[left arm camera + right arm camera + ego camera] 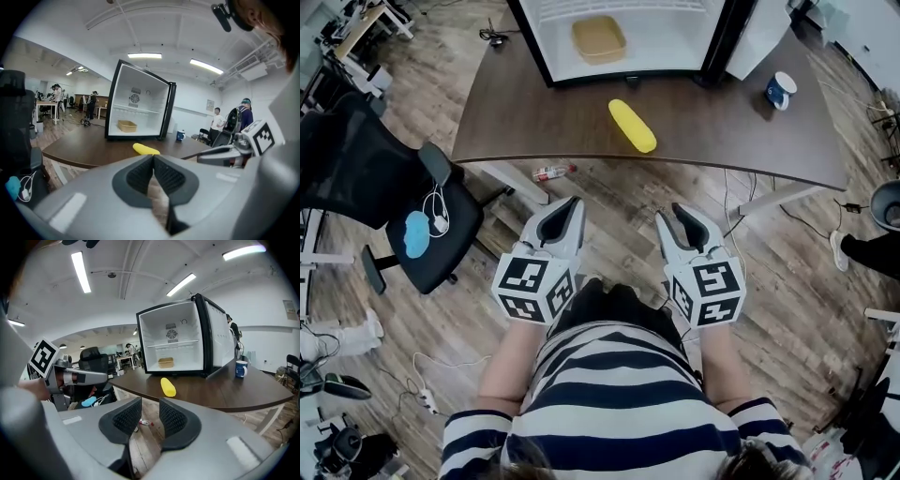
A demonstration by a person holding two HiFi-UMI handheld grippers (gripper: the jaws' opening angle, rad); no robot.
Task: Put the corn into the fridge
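Left tongs [572, 202] are pressed together at the tips and hold nothing. The right tongs [671, 212] stand partly spread, also empty. Both hang short of the table [722, 131] edge. The corn [632, 126] lies on the table, well apart from both, before the open fridge [628, 77]. A tan tray [598, 38] sits inside, and a mug [780, 90] stands to the right.

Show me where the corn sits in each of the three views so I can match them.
Head view: corn on the table, upper middle, in front of the fridge.
Left gripper view: corn just below centre.
Right gripper view: corn just below centre, slightly right.
Shared landmark: the open fridge behind it.
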